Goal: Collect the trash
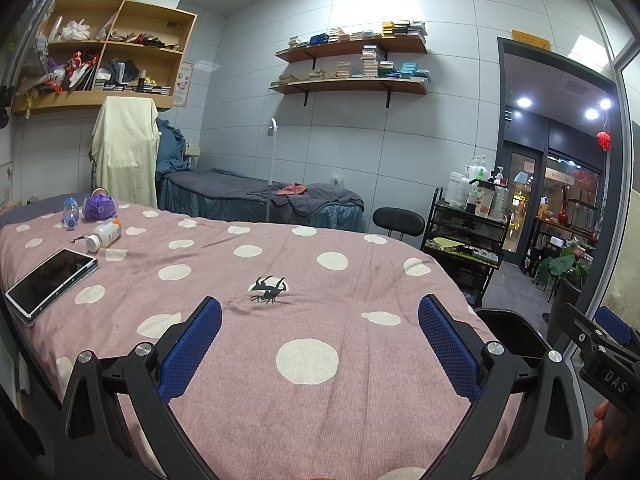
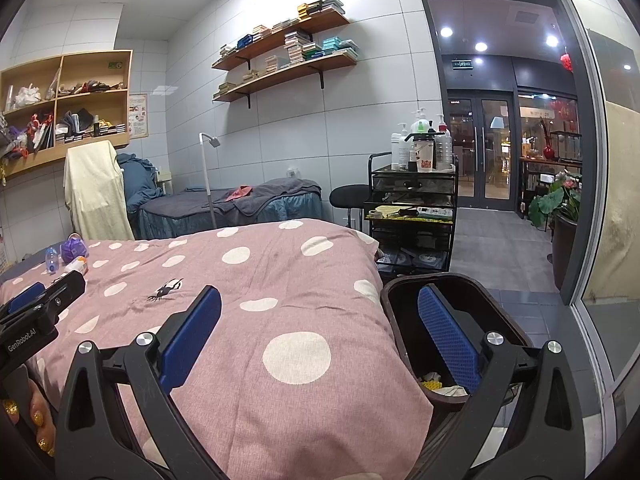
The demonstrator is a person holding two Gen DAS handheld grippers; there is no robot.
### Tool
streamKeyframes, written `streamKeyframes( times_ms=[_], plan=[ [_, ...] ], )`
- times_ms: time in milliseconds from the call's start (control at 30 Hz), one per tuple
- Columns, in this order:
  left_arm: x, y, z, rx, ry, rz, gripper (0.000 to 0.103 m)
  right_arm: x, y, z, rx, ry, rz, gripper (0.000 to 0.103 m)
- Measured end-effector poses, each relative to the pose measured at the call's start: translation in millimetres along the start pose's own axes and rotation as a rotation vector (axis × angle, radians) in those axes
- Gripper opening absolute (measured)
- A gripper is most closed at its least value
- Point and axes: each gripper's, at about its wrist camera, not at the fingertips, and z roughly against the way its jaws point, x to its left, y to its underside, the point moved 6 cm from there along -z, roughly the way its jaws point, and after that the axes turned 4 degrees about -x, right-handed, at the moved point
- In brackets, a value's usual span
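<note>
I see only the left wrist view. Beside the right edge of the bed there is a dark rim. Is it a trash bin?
Observer: Yes. The right wrist view shows a dark brown bin, open on top, right next to the bed.
Operator: Is something already inside it?
Observer: A few yellow and whitish scraps lie at its bottom.
Operator: And the right gripper, is it open?
Observer: Yes, the right gripper is open and holds nothing. One of its fingers appears in front of the bin's opening.
</note>
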Motion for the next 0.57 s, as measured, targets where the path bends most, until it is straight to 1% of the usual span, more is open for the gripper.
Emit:
streamKeyframes(
  times_ms=[567],
  plan=[
    [-2.0,3.9,4.7,0.006,-0.005,-0.005,0.097,1.0,3.3,-0.7,0.004,0.002,-0.009,0.097]
  ],
)
